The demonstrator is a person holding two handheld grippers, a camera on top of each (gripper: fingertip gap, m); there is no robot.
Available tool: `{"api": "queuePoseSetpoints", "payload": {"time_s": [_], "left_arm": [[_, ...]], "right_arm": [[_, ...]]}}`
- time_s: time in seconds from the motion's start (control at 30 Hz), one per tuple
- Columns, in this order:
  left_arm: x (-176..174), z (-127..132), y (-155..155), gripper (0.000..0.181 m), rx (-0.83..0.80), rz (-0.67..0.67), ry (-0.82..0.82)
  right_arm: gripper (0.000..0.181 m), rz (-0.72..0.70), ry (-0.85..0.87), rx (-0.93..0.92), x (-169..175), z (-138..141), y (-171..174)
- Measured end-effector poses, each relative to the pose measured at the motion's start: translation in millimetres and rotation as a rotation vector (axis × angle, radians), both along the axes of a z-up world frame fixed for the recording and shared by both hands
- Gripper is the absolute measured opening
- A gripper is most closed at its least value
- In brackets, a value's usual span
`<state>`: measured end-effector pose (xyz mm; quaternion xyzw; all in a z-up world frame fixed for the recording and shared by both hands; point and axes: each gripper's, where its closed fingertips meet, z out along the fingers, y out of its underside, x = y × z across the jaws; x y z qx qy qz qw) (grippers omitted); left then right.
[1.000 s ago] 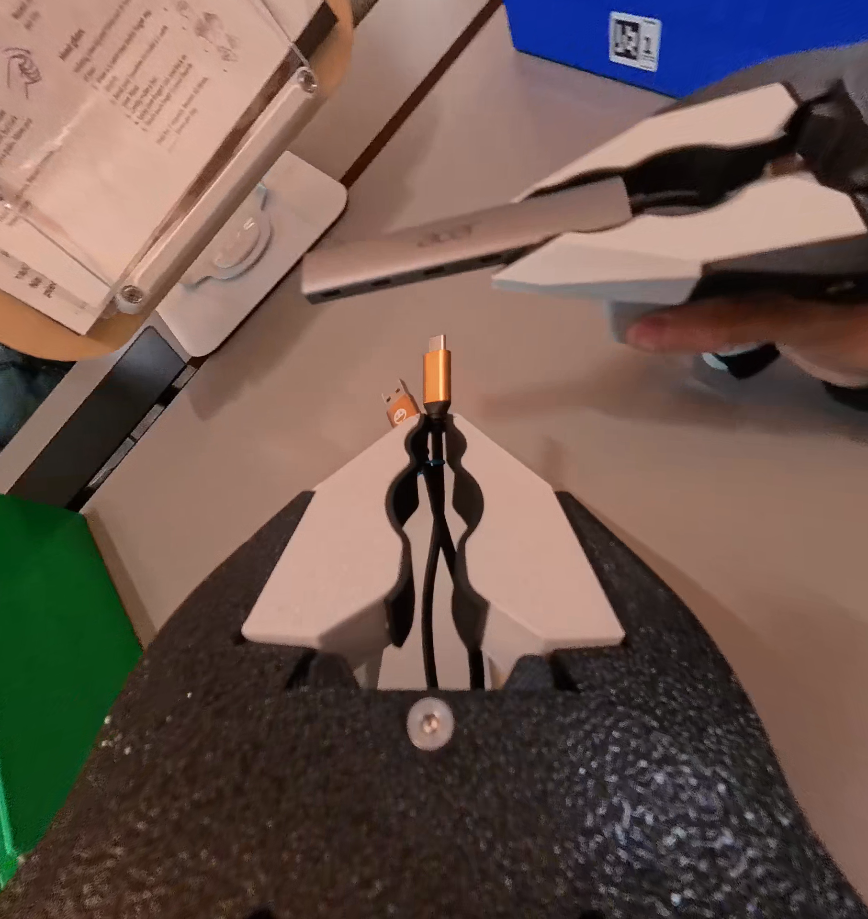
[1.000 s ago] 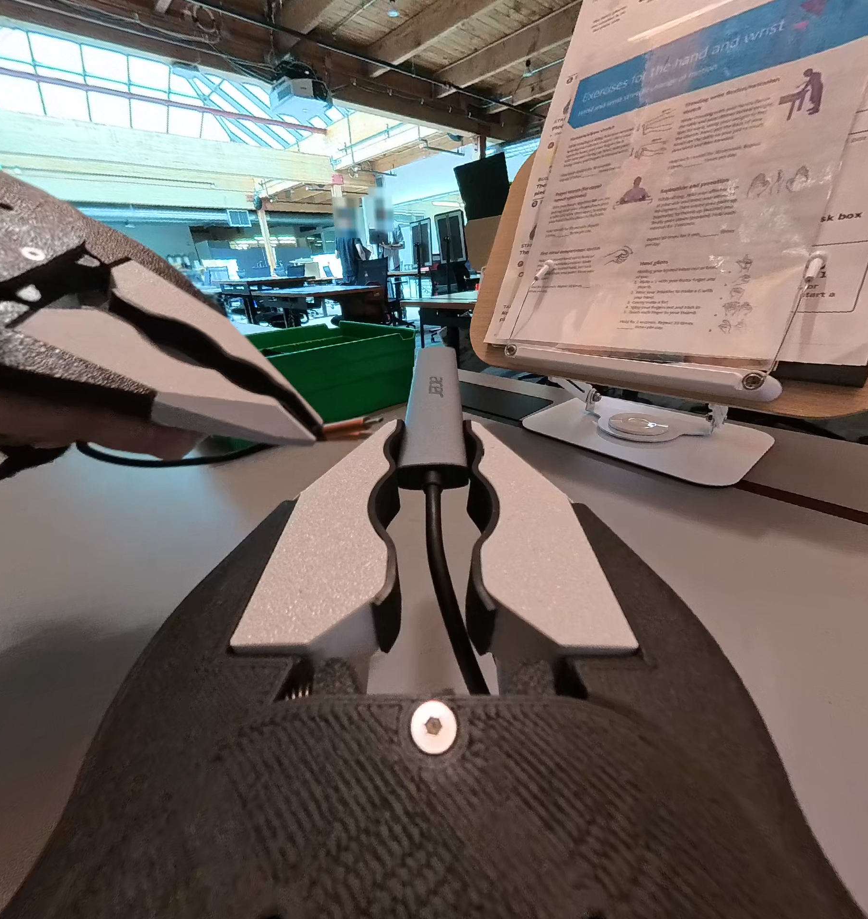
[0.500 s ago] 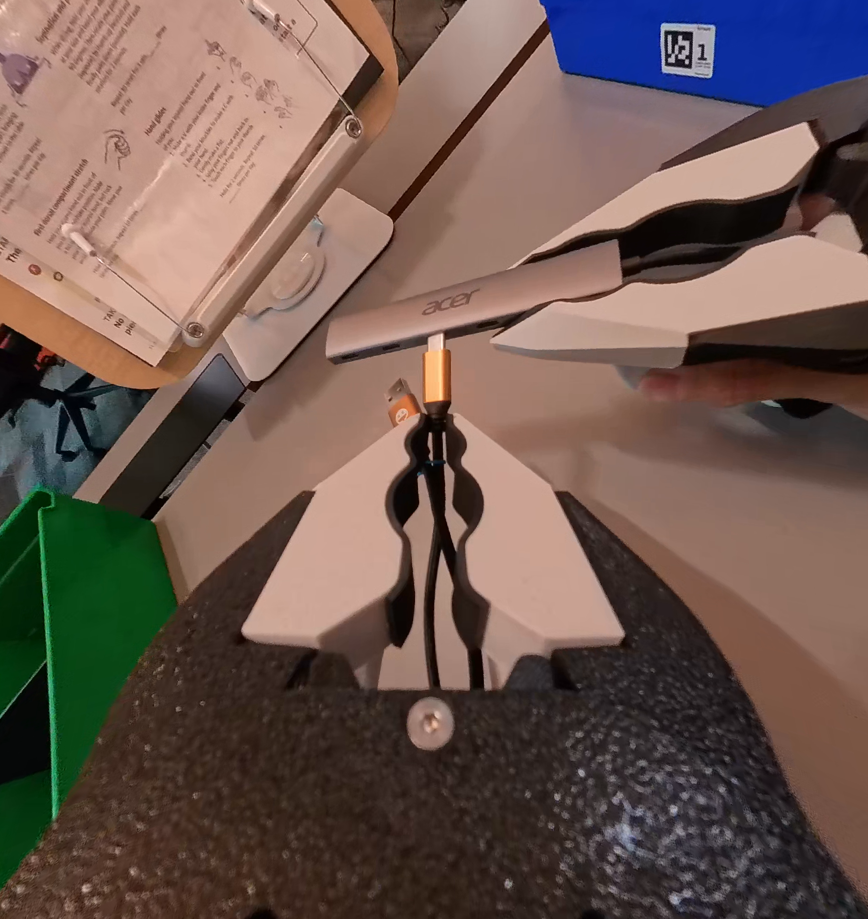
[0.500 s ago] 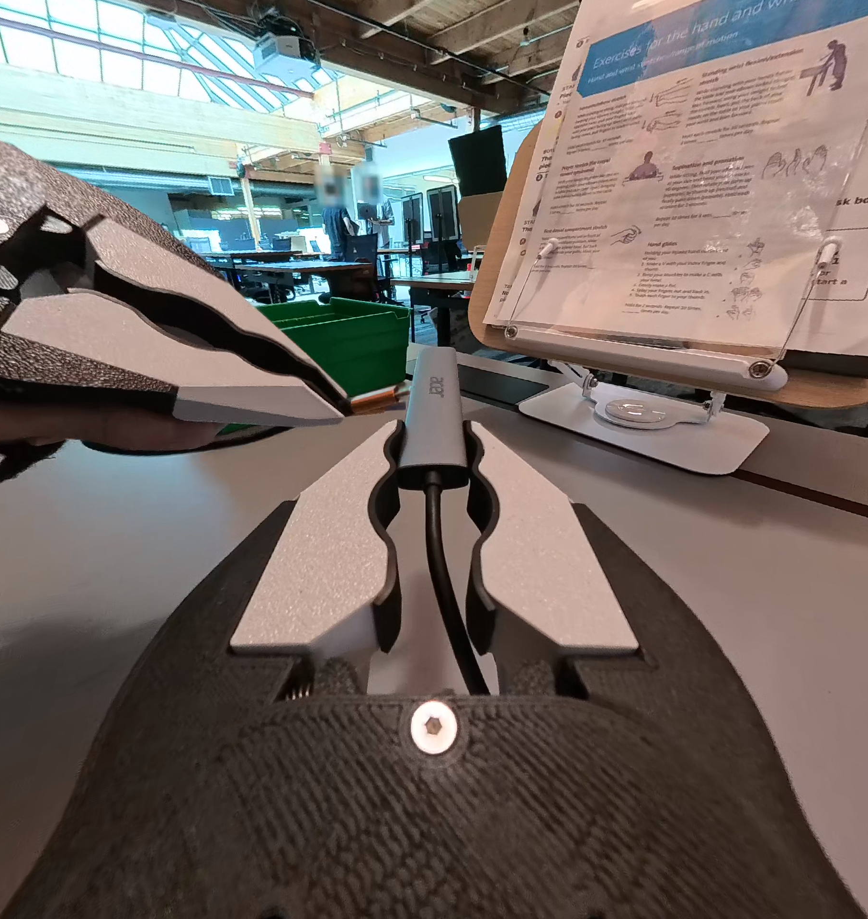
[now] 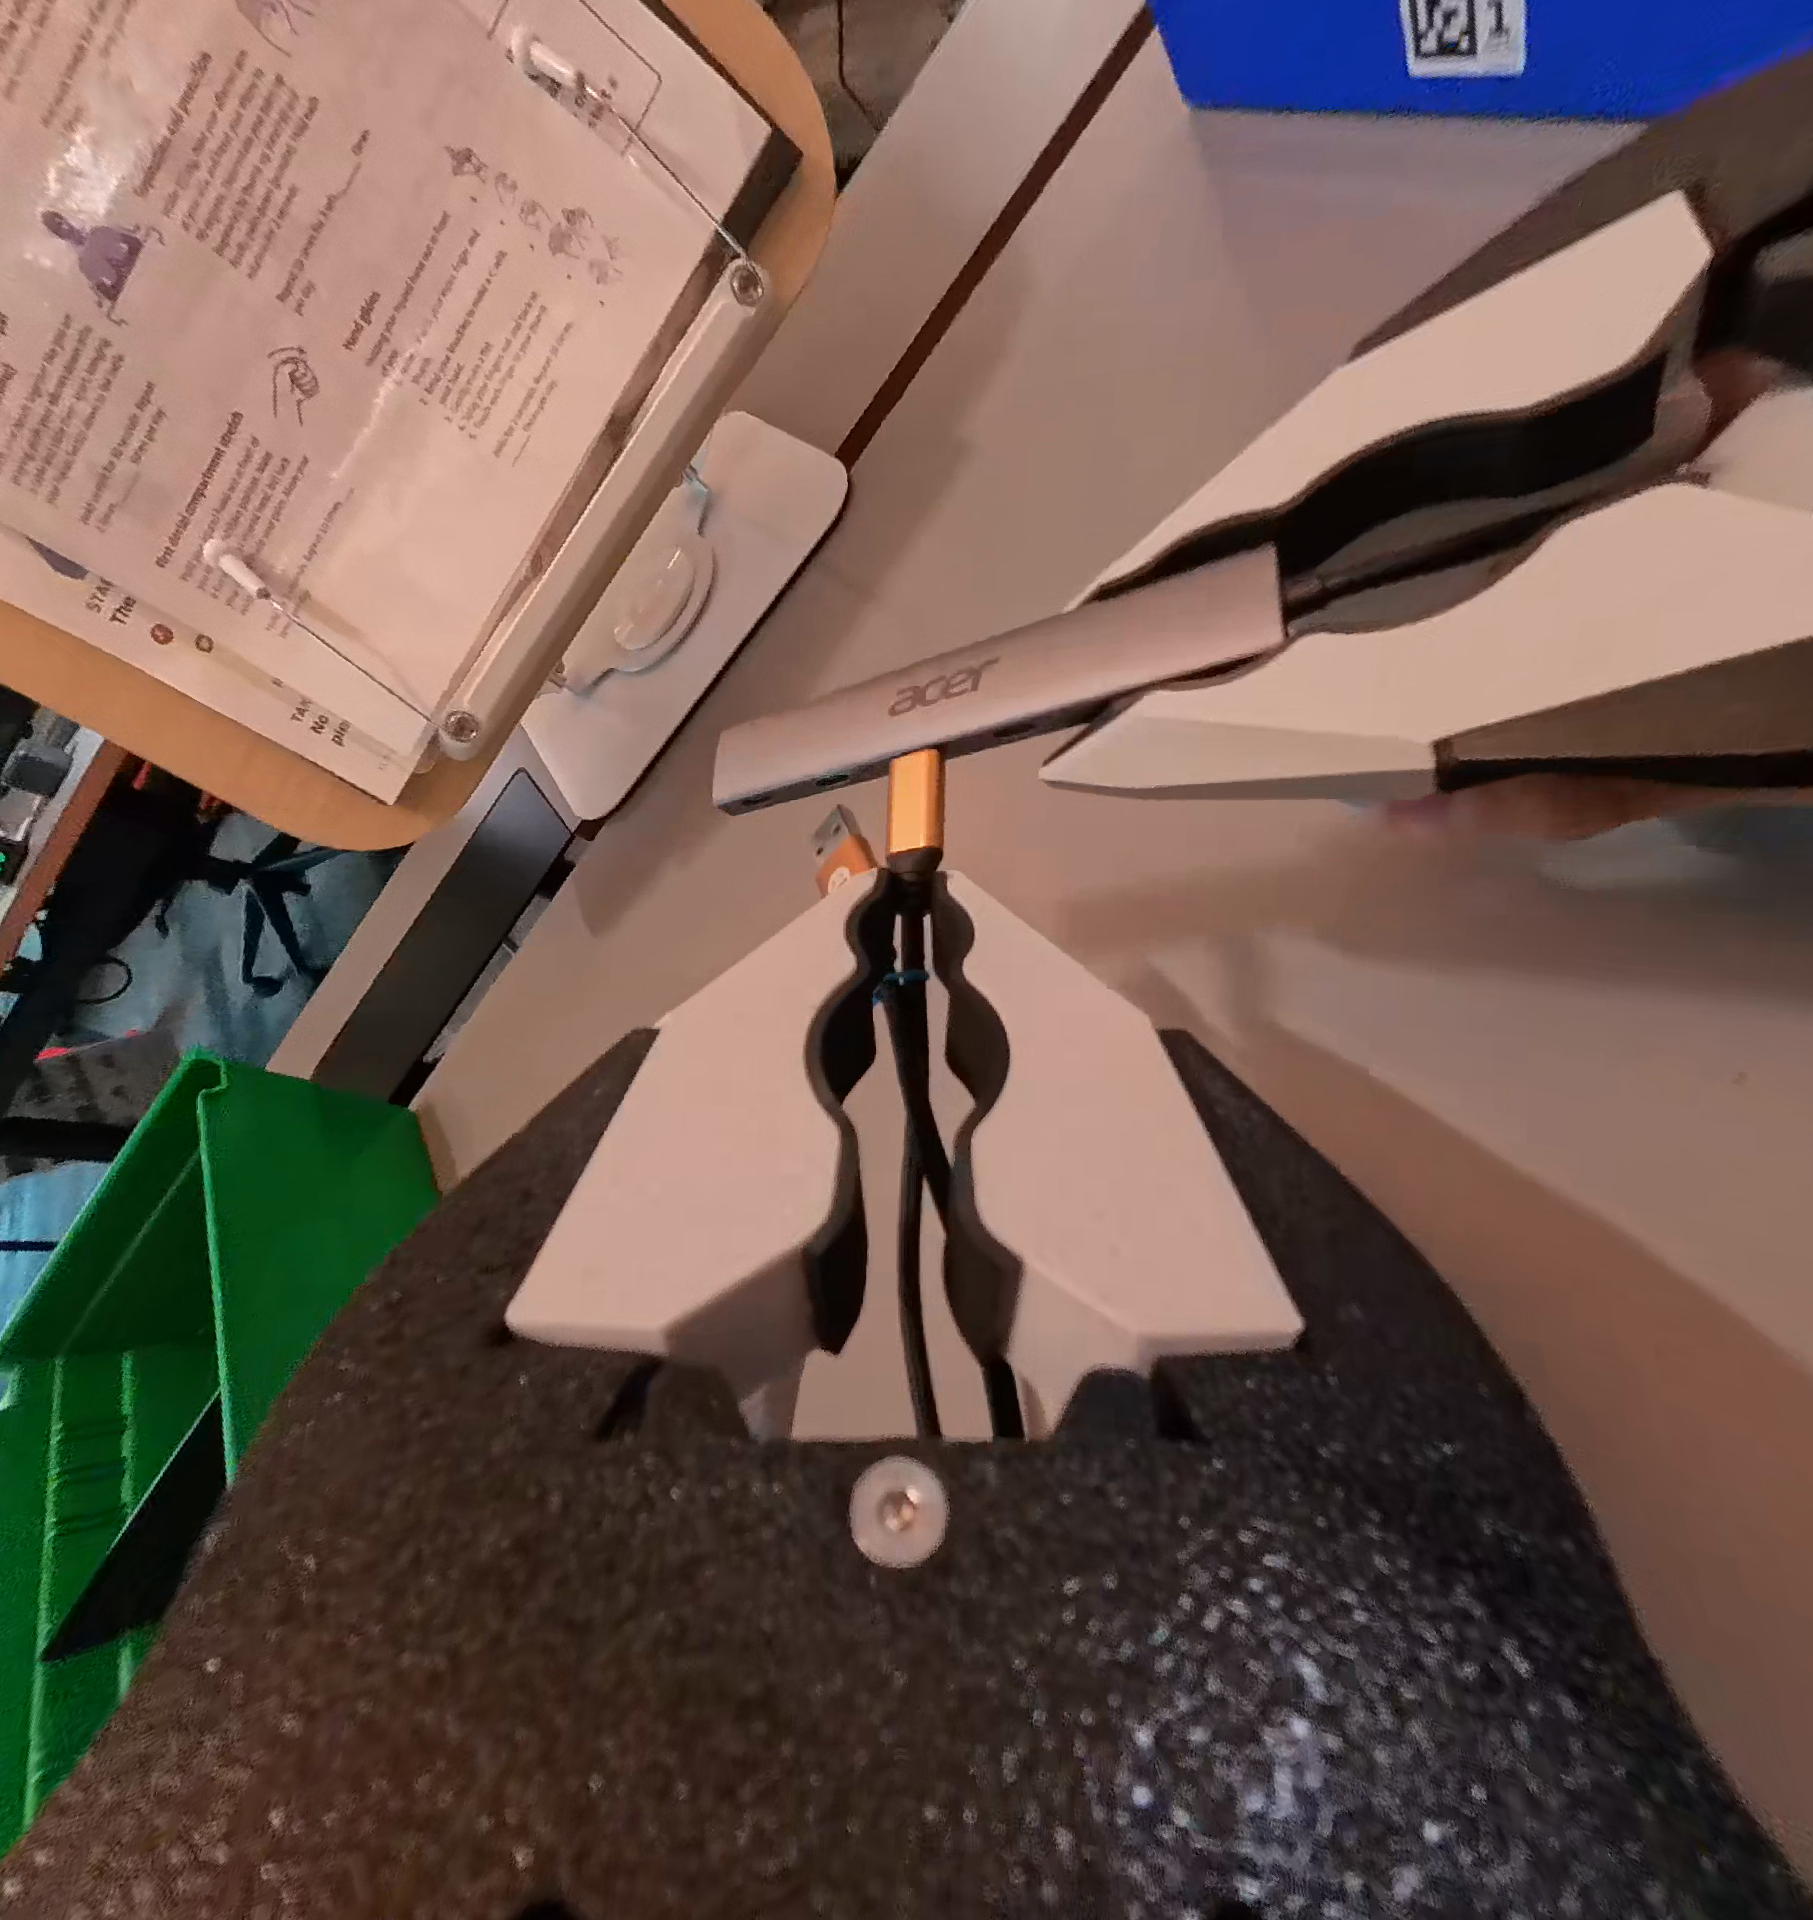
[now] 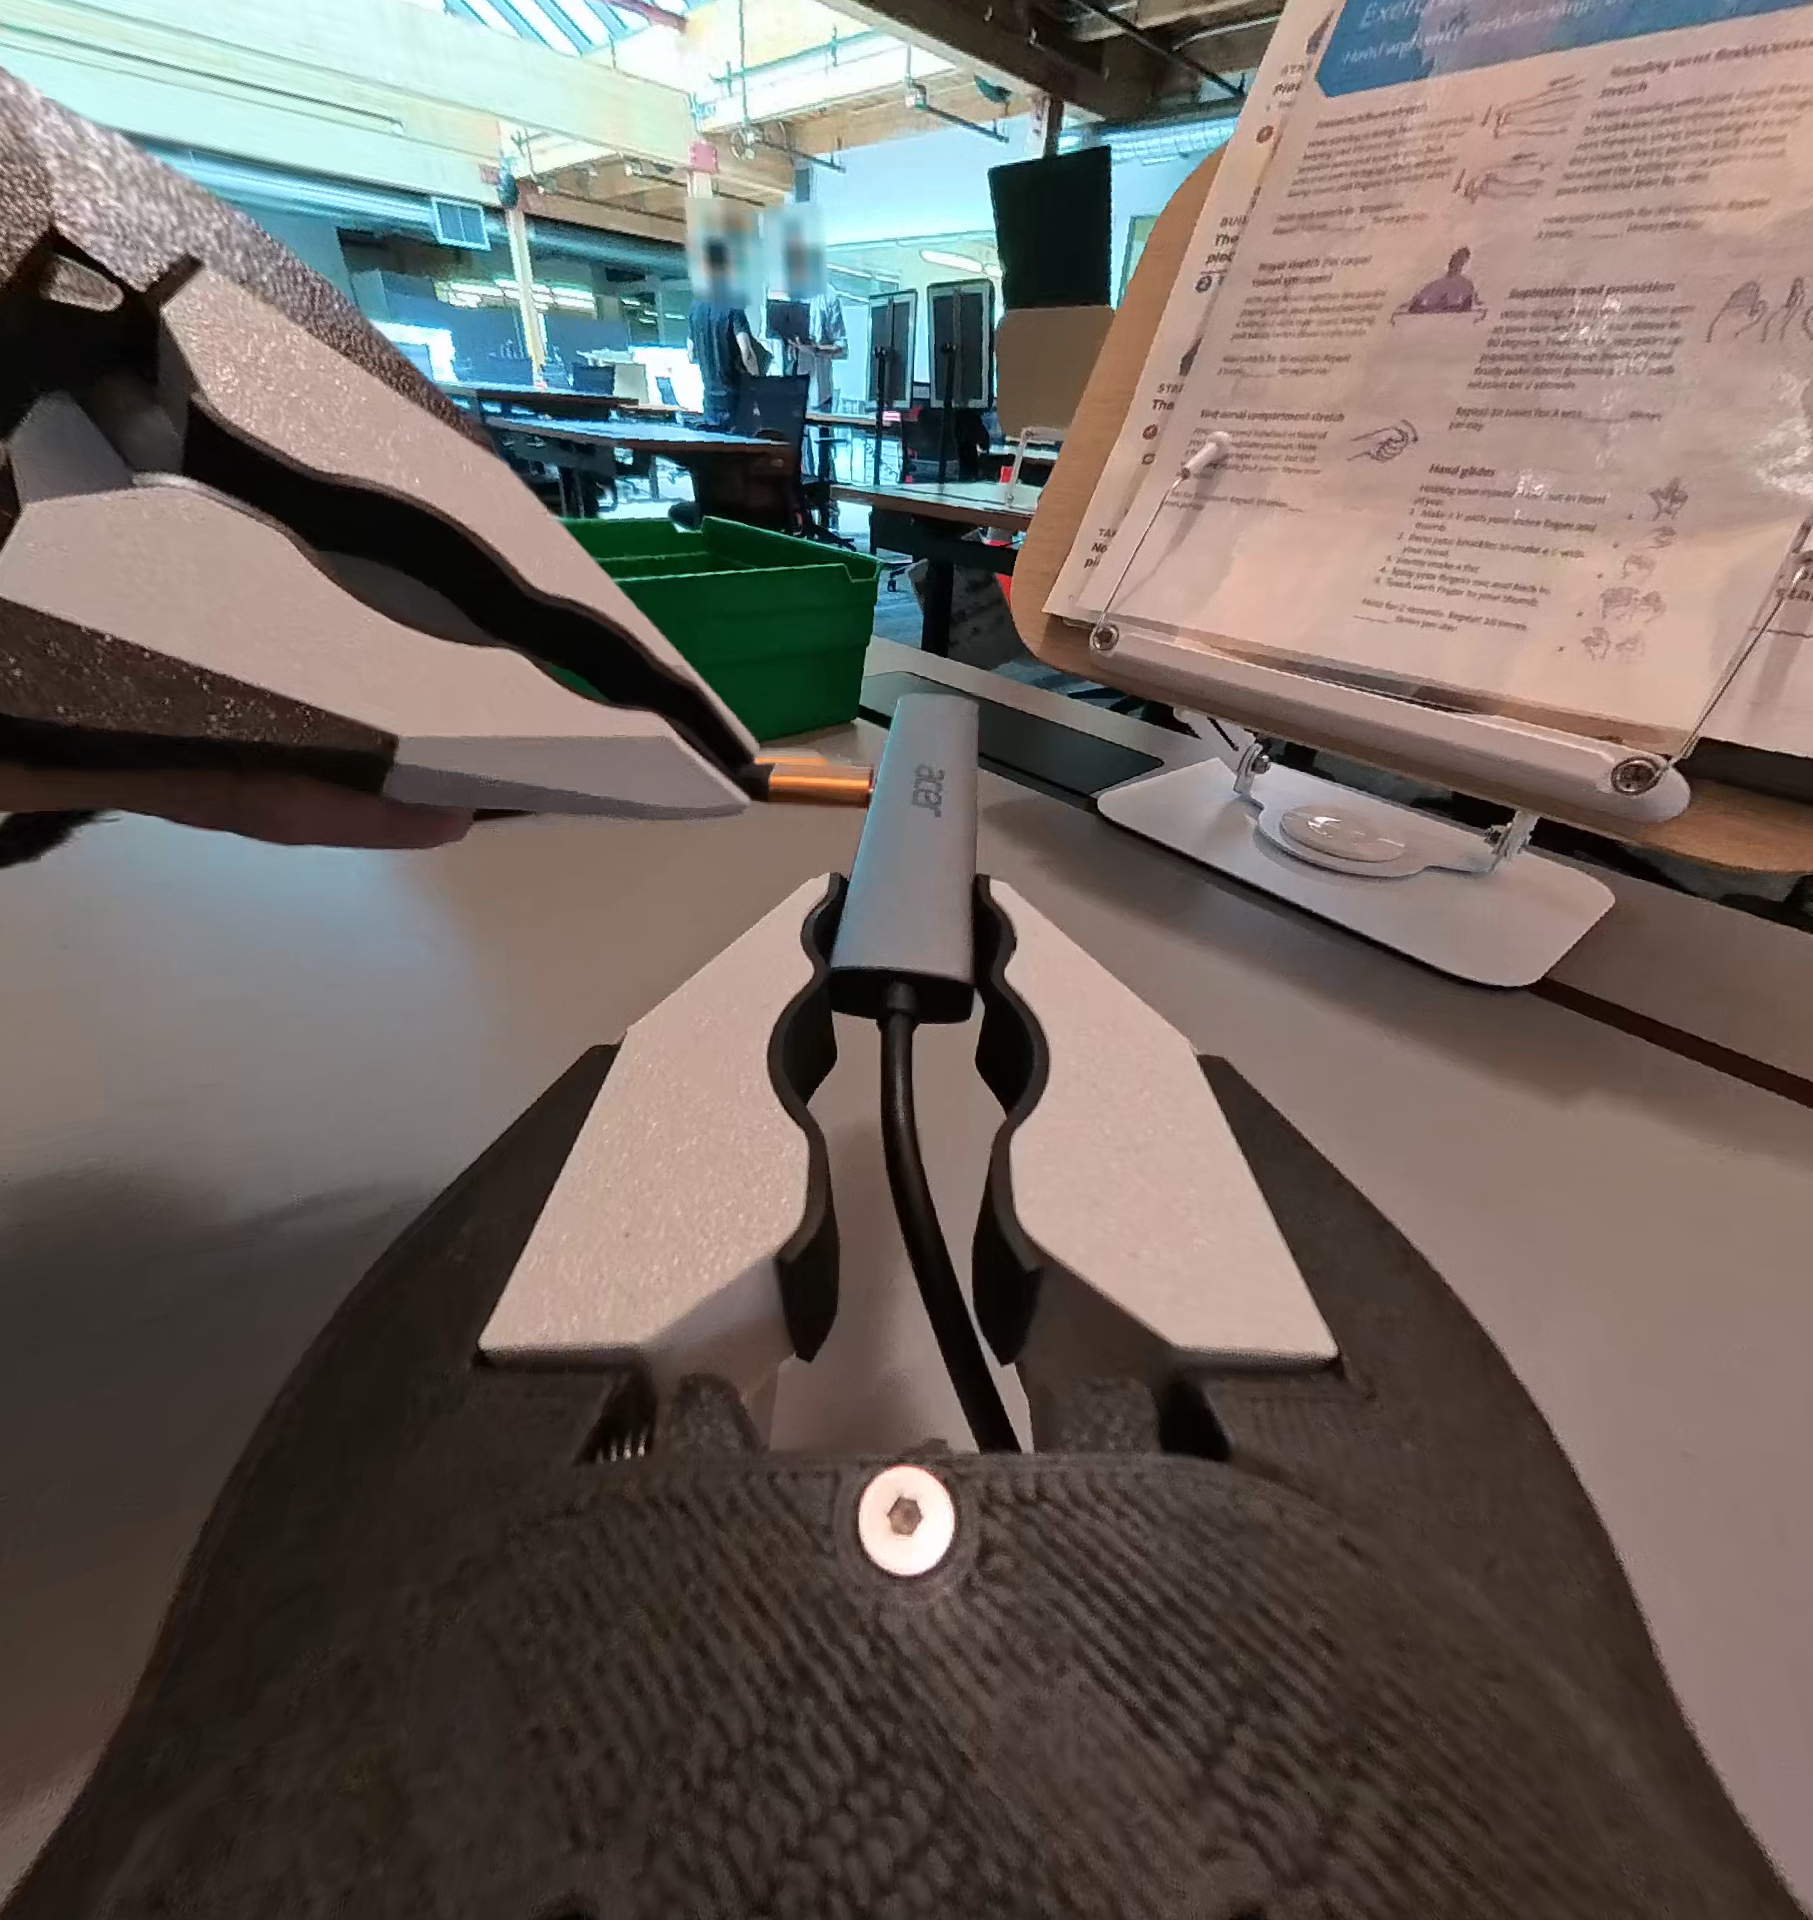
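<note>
While the left tool stays out of nothing but plain sight, its two pale fingers are pinched narrow on a black braided cable just behind a slim gold-sleeved metal plug, which sticks straight out past the fingertips. The tip of that plug meets the long side of a flat grey aluminium hub bar, at one of its side ports (how deep it sits cannot be told). A second, orange-sleeved connector of the same cable pokes out just left of the gold one. The right tool is clamped on the hub's cabled end, the bar jutting forward between its fingers and a smooth black cord trailing back through the gap. Both tools are held above a light grey worktop, meeting at right angles. Behind them stands a white metal document stand carrying a printed sheet under a clear cover. A green plastic bin sits at the worktop's far edge, and a blue box bearing a square sticker lies farther off
</note>
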<state>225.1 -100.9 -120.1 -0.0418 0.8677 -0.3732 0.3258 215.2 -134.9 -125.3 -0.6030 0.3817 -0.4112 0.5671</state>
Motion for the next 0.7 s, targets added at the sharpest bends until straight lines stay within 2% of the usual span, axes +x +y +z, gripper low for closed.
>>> {"api": "queuePoseSetpoints", "payload": {"time_s": [0.1,0.27,0.4,0.47,0.53,0.7], "left_arm": [[2,2,1,0.004,-0.025,-0.010,0.012],[-4,4,3,0.005,-0.145,-0.086,0.103],[-17,29,18,0.025,-0.375,-0.176,0.226],[-13,46,39,0.028,-0.469,-0.183,0.258],[7,55,70,0.028,-0.482,-0.116,0.254],[95,50,177,0.027,-0.282,0.211,0.200]], "right_arm": [[0.023,0.014,0.018,-0.010,1,-5,3],[0.022,0.023,-0.044,0.013,-1,3,3],[0.022,-0.027,-0.148,-0.054,-5,15,-4],[0.022,-0.042,-0.189,-0.065,-8,21,-9],[0.022,-0.055,-0.203,-0.068,-9,24,-12],[0.022,-0.044,-0.202,-0.049,-10,29,-11]]}}
